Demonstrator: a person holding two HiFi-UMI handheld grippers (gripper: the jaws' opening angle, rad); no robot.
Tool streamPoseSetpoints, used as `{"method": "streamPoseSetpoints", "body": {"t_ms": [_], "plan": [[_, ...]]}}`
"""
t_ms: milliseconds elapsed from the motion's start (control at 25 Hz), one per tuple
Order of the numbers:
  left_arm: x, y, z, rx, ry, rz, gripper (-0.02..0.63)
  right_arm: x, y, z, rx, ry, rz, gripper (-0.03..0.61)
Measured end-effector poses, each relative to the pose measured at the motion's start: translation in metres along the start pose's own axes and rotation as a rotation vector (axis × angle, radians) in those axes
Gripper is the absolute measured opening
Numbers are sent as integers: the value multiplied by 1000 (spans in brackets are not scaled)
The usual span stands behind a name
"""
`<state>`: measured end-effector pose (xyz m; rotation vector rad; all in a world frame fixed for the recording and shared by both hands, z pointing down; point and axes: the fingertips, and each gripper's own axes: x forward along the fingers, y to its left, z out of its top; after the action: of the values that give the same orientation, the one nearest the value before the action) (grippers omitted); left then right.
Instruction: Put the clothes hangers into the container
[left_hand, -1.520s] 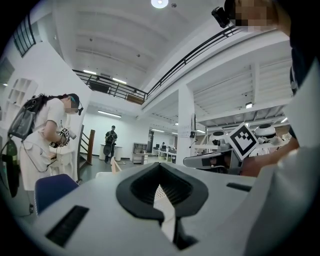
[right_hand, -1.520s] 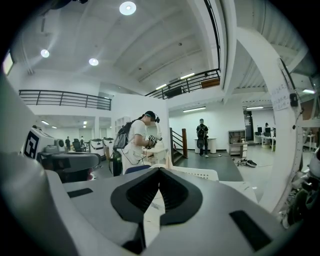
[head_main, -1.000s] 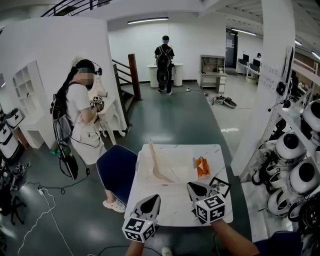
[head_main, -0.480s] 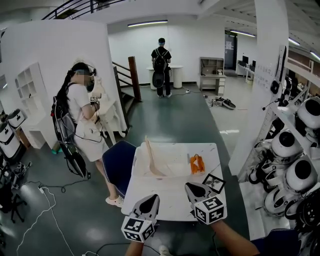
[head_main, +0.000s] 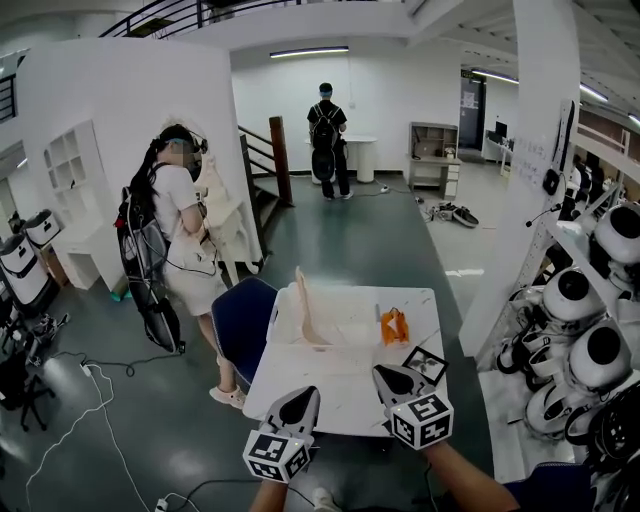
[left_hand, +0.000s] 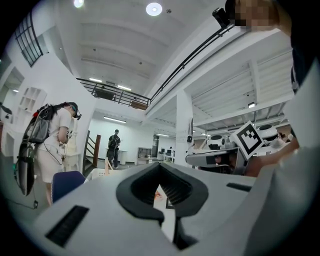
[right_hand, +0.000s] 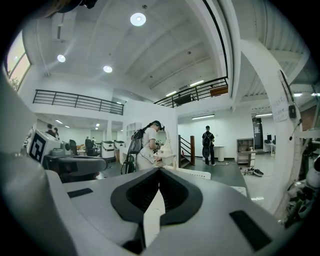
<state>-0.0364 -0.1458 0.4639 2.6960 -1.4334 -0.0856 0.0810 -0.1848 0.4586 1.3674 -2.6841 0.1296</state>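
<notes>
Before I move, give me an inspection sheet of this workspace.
Surface: white table, near part bare.
Job's things: wooden hanger sticks up at the white container on the table's far left; it appears to lean inside.
Clutter: small orange thing, too small to identify; square marker card.
Grippers: left gripper and right gripper both shut, holding nothing, at the near edge.
Cables: loose cable on the floor, left.
Surroundings: blue chair; person beside it; second person at the back; white robots on shelves, right.

no readable text, labels, brands or numbers
</notes>
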Motion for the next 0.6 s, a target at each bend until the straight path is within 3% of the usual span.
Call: {"method": "streamPoseSetpoints", "body": {"t_ms": [600], "plan": [[-25,-21,7,4,-24,8,4,-31,18,4,-22,-33,14,20]]}}
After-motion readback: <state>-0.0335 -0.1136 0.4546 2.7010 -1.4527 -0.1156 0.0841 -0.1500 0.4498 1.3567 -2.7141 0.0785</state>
